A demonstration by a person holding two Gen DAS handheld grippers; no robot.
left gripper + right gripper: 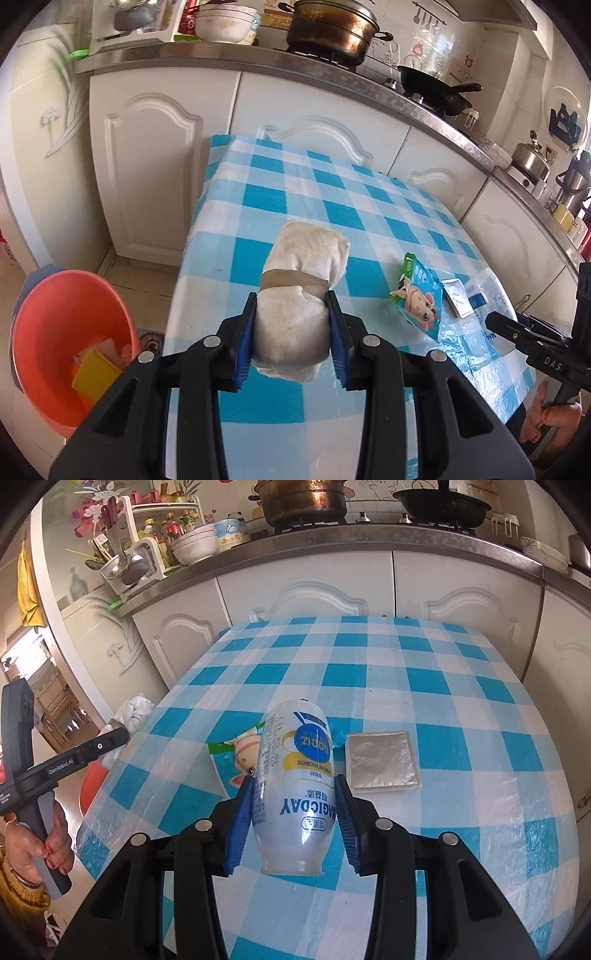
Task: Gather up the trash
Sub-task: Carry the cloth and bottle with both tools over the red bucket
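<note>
Over a blue-and-white checked tabletop [406,672] under clear plastic: left gripper [291,332] pinching a white wad [295,314] banded in tan, right gripper [293,812] clamped on a bottle [295,775]. On the cloth, a cartoon wrapper [421,295] beside a foil square [382,762]. Left, on the floor, an orange basin [62,332] holding yellow scraps. Behind, white cabinets [155,177], pot [328,29] and wok [436,88] on the stove.

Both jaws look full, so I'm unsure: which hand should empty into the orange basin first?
Left, probably. Its gripper holds the cloth bundle, and the orange basin sits just beside it; the right gripper holds the bottle.
</note>
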